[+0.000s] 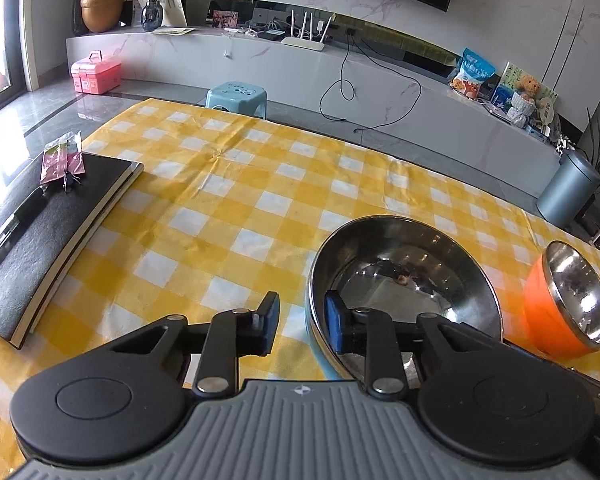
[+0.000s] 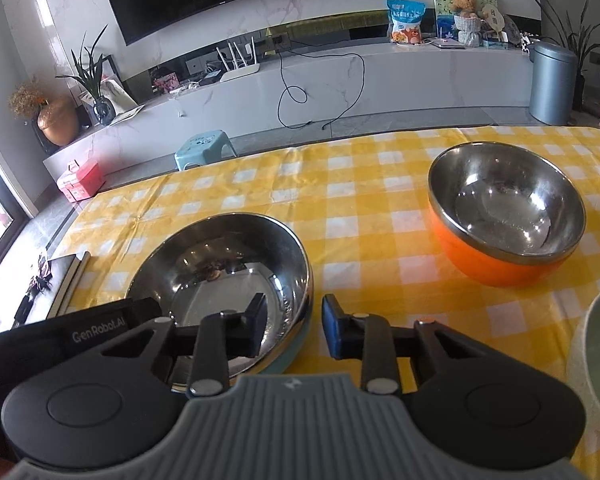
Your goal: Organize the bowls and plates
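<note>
Straddling opposite sides of the steel plate, the two grippers are seen with one pad inside the rim and one outside it. The left gripper is set at the plate's left rim, its blue pad over the basin and its dark pad over the yellow checked cloth; the right gripper is set at the plate's right rim in mirror fashion. Both pairs of jaws are drawn narrow about the rim, though whether the pads actually press the metal cannot be told from these angles, since a gap is visible beside each pad. The plate is round, so no long axis is offered; the rim runs roughly along each gripper's line of sight. Beyond the plate to its right, well apart, the orange bowl is seen upright, and a pale bowl is cut by the frame edge nearer the right gripper. Left of the plate, a dark book lies near the table edge. Open cloth is left beyond the plate.
</note>
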